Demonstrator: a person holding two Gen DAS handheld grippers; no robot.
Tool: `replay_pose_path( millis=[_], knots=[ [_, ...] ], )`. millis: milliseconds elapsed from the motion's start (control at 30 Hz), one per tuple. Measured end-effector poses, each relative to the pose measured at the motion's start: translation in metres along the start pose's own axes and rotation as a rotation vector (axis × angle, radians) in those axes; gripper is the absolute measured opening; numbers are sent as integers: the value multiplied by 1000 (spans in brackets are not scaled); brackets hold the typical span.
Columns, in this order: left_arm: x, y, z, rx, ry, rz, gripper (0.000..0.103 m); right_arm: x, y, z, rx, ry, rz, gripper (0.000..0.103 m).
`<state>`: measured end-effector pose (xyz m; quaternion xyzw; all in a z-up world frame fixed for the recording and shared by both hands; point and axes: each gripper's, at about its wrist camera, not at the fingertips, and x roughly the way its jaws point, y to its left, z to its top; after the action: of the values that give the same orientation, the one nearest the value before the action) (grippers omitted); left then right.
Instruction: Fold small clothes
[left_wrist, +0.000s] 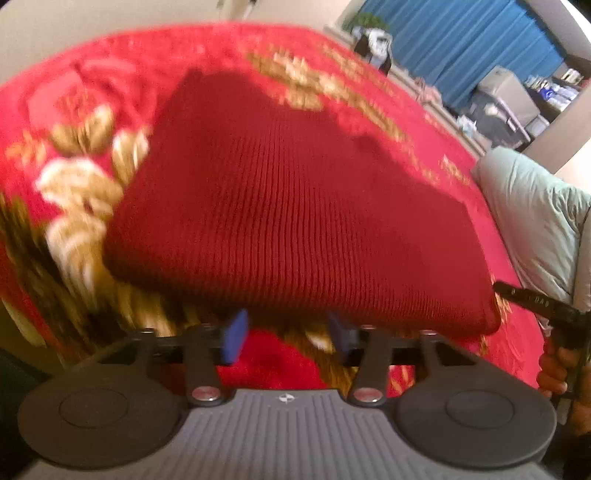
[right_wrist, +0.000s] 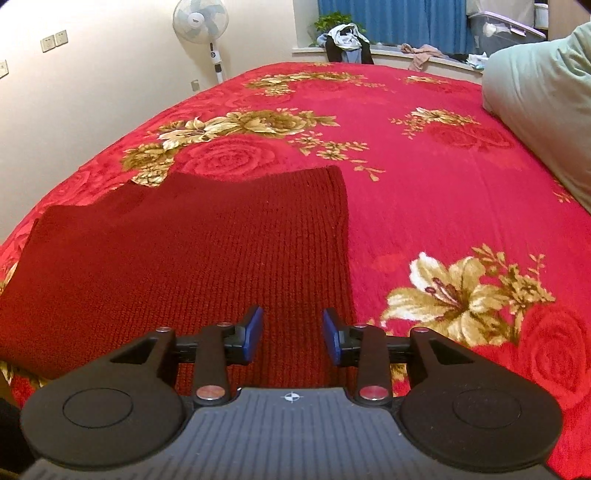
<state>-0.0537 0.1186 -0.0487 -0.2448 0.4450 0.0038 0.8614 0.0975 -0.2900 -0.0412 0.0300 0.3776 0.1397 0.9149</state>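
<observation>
A dark red ribbed knit garment (left_wrist: 280, 206) lies flat and folded on the red floral blanket (left_wrist: 369, 99). In the left wrist view its near edge runs just past the tips of my left gripper (left_wrist: 288, 338), which is open; only blanket shows between the blue pads (left_wrist: 234, 338). This view is blurred. In the right wrist view the same garment (right_wrist: 207, 254) fills the left half, its right edge straight. My right gripper (right_wrist: 292, 334) hovers over the near right corner, open, with knit visible in the gap and the pads not pressing on it.
A pale green pillow (right_wrist: 539, 99) lies at the bed's right side. A standing fan (right_wrist: 201, 22) is by the far wall. Loose clothes (right_wrist: 345, 40) sit on the sill under blue curtains. A person's hand (left_wrist: 554, 369) holds the other gripper's handle at the right edge.
</observation>
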Motion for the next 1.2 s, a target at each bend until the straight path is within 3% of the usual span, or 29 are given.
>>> replay_pose_path(
  millis=[100,233,367,800,867,900,933,967,1200],
  knots=[
    [12,7,-2,-50,49,2,62,0,-1,1,-1,2,1,38],
    [12,29,8,-169,-13,33,62,2,0,2,0,-1,2,38],
    [18,54,14,-332,-19,-3,64,3,1,2,-7,0,3,38],
    [23,77,24,-562,-139,2,63,10,-3,0,-1,9,-19,38],
    [24,73,24,-540,-146,22,57,12,-4,-1,0,13,-30,38],
    [24,69,25,-508,-148,34,49,13,-5,-2,2,12,-34,38],
    [23,65,27,-469,-151,38,29,13,-6,-3,7,8,-38,38],
    [21,62,28,-438,-156,39,22,13,-8,-4,12,3,-42,38],
    [-12,34,35,-242,-263,47,16,9,-13,-9,40,-62,-73,38]
  ],
)
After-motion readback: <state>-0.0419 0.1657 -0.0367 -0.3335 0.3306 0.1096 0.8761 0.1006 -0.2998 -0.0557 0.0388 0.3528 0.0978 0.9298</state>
